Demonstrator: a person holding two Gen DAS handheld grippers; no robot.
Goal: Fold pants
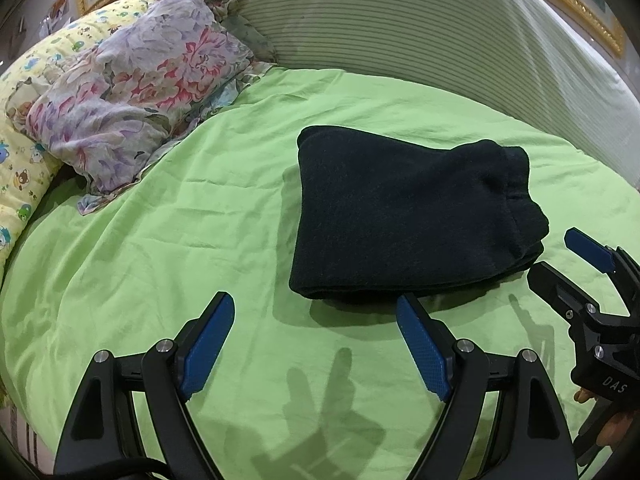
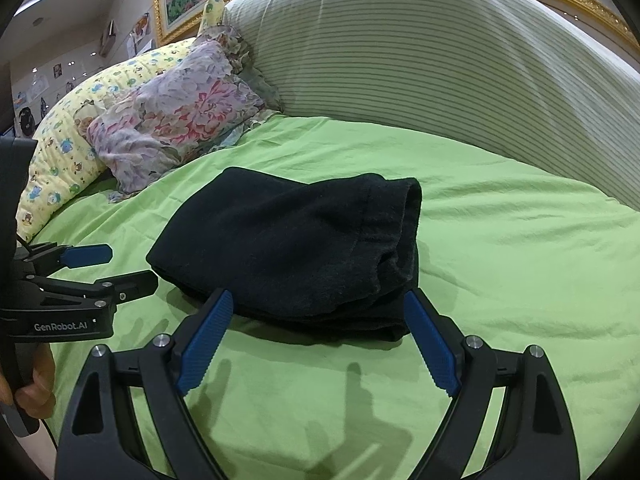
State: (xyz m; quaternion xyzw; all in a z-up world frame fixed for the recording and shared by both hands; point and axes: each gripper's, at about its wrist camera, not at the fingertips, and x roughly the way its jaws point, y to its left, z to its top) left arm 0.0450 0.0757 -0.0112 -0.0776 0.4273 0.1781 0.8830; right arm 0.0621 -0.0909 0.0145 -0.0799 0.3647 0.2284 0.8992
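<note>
Left wrist view: folded black fleece pants lie as a thick rectangular stack on the wrinkled lime-green bedsheet, right of centre. Near folded edge of the stack sits just ahead of the left gripper, whose blue-padded fingers are spread wide and hold nothing. Layered cuff or waist ends bunch at the stack's right edge. Right gripper enters from the right border, tips just beside that right edge, not visibly touching cloth, fingers parted. Open sheet to the left of the pants and in front of them, shadows of both tools fall there. Floral pink-and-lilac pillow and yellow cartoon-print quilt crowd the far left. Striped grey-white padded headboard curves along the far edge of the bed, a strip of sheet between it and the pants.

Right wrist view: same black stack centre frame, near edge just past the right gripper, fingers released and wide, empty. Open layered ends face right, thick rolled lip visible. Left gripper comes in from the left border, fingers apart, lower tip close beside the pants' left corner; contact cannot be told. Wide bare sheet to the right of the stack and in the foreground. Pillow, quilt, headboard behind.
</note>
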